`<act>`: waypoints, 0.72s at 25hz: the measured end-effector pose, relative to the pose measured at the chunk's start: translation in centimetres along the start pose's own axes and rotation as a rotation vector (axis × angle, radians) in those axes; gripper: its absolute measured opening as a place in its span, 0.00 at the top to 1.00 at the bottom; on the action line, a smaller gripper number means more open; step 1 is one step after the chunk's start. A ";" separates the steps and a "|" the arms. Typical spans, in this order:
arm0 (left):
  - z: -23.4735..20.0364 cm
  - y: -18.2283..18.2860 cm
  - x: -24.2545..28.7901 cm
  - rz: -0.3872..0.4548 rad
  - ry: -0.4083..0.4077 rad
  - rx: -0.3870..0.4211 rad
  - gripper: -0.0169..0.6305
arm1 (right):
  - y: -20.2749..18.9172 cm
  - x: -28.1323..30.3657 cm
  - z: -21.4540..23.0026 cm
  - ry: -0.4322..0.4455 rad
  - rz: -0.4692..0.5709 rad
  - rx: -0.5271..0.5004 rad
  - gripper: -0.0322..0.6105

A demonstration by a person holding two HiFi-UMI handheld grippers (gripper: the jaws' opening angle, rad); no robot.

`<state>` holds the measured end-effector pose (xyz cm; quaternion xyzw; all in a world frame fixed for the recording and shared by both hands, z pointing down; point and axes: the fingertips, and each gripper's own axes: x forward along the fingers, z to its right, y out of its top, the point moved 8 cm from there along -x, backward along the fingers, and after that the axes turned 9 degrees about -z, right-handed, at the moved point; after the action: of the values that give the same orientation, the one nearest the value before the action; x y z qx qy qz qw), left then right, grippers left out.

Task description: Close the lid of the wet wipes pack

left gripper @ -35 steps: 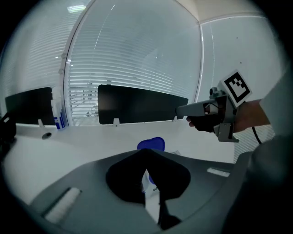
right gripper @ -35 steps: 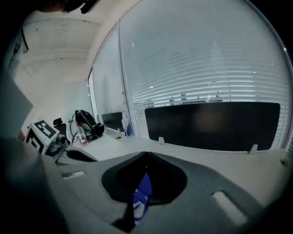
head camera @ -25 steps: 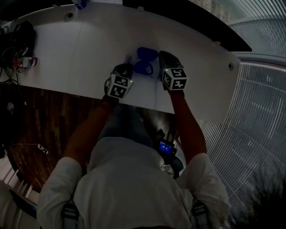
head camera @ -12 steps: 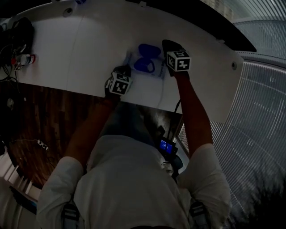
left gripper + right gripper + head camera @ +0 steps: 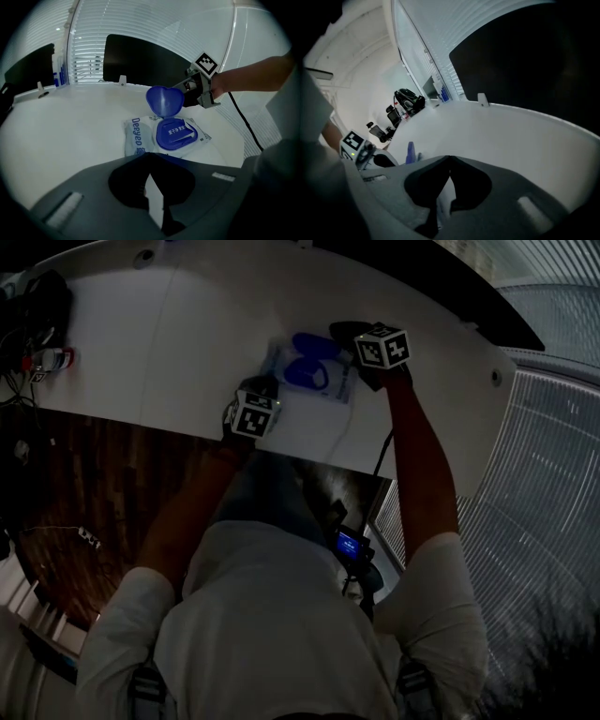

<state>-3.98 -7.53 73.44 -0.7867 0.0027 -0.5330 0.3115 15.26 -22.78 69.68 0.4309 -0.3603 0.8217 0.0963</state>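
A pale wet wipes pack (image 5: 302, 379) (image 5: 140, 138) lies flat on the white table (image 5: 169, 343). Its blue lid (image 5: 315, 345) (image 5: 164, 99) stands open and upright above the blue opening ring (image 5: 175, 133). My left gripper (image 5: 261, 390) (image 5: 149, 153) is shut, tips at the pack's near edge. Just behind the raised lid, on its far right side, is my right gripper (image 5: 345, 336) (image 5: 187, 96), also shut with nothing in it. In the right gripper view its tips (image 5: 449, 157) point across the table, and the lid (image 5: 410, 152) shows edge-on at the left.
Black gear and cables (image 5: 42, 315) sit at the table's left end. A dark panel (image 5: 145, 63) stands along the table's back edge. A cable (image 5: 380, 460) runs down from the right gripper over the front edge. A round grommet (image 5: 494, 377) is near the right end.
The right gripper has moved away from me, from beside the pack to behind the upright lid. The left gripper has stayed at the pack's near edge.
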 end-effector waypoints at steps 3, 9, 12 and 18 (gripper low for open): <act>0.0 -0.1 0.0 0.001 -0.003 -0.007 0.97 | -0.5 -0.5 -0.8 0.101 0.010 -0.001 0.95; -0.2 -0.5 -0.3 -0.024 -0.006 -0.030 0.97 | -3.2 -0.3 -3.7 0.196 0.001 -0.030 0.95; -0.4 -0.3 -0.2 -0.016 -0.012 -0.017 0.97 | -4.8 0.6 -5.2 0.218 -0.012 -0.042 0.95; -0.4 -0.2 0.0 -0.028 -0.005 -0.018 0.97 | -6.5 1.3 -7.5 0.216 -0.025 -0.090 0.95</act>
<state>-4.42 -7.51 73.62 -0.7908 -0.0044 -0.5354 0.2966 12.75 -13.20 71.27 0.3398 -0.3789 0.8450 0.1641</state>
